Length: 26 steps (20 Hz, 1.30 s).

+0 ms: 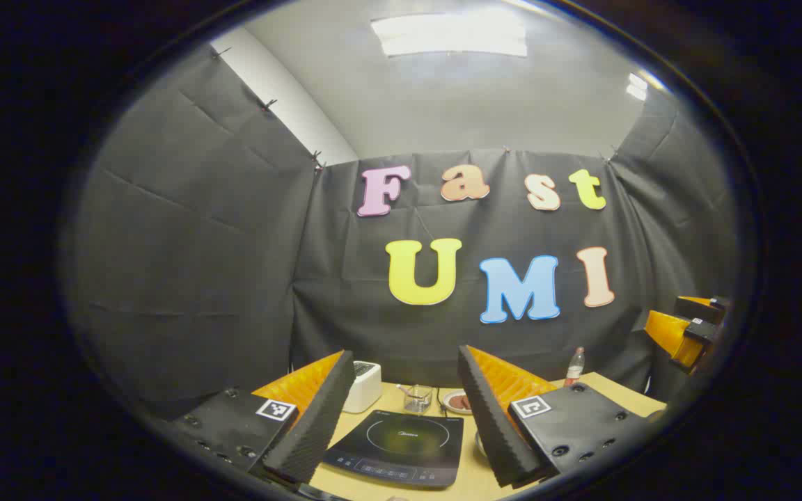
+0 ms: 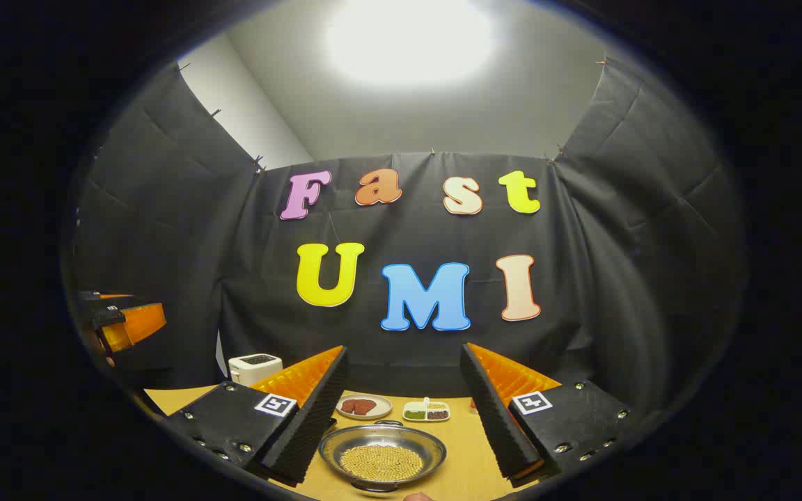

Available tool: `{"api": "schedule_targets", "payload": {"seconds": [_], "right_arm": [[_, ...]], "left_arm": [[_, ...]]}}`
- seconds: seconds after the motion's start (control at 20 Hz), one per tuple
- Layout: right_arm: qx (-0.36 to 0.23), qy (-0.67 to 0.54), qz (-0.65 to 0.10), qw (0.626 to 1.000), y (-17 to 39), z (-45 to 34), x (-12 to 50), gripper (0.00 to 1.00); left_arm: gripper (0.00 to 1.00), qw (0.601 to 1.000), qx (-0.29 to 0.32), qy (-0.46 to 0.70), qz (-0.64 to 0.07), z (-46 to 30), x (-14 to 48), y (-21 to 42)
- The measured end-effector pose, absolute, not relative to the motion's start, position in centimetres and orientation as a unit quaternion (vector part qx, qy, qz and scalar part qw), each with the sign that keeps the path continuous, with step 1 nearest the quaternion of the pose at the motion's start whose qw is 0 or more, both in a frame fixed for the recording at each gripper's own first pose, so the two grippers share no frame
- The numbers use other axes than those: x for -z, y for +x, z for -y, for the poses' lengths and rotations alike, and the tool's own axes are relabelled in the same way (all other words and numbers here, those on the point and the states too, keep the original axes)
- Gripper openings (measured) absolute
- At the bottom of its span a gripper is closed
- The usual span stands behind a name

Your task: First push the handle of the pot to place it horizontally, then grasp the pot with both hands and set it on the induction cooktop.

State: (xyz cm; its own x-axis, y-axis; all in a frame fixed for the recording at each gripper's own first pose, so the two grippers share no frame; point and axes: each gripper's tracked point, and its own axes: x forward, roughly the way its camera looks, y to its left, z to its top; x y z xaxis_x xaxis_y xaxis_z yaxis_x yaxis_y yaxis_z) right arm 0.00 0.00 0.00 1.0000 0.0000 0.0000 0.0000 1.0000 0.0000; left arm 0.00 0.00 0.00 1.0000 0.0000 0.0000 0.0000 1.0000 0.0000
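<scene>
With both grippers, left and right, held wide apart and empty, the pot just ahead between the right fingers should have its handle nudged sideways gently before the cooktop is approached.

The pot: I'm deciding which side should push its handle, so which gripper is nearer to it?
Right. The right gripper hangs open just above the pot, which lies between its fingers. The left gripper hangs open over the cooktop instead, off to the side.
</scene>
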Motion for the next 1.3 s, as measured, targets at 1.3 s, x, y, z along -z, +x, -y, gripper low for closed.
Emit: {"api": "schedule_targets", "payload": {"seconds": [1.3], "right_arm": [[-0.015,0.038,-0.003,0.999,-0.1,7.5,1.2,0.97]], "left_arm": [[0.99,1.0,-0.003,0.025,0.011,8.3,-1.3,-0.1]]}}
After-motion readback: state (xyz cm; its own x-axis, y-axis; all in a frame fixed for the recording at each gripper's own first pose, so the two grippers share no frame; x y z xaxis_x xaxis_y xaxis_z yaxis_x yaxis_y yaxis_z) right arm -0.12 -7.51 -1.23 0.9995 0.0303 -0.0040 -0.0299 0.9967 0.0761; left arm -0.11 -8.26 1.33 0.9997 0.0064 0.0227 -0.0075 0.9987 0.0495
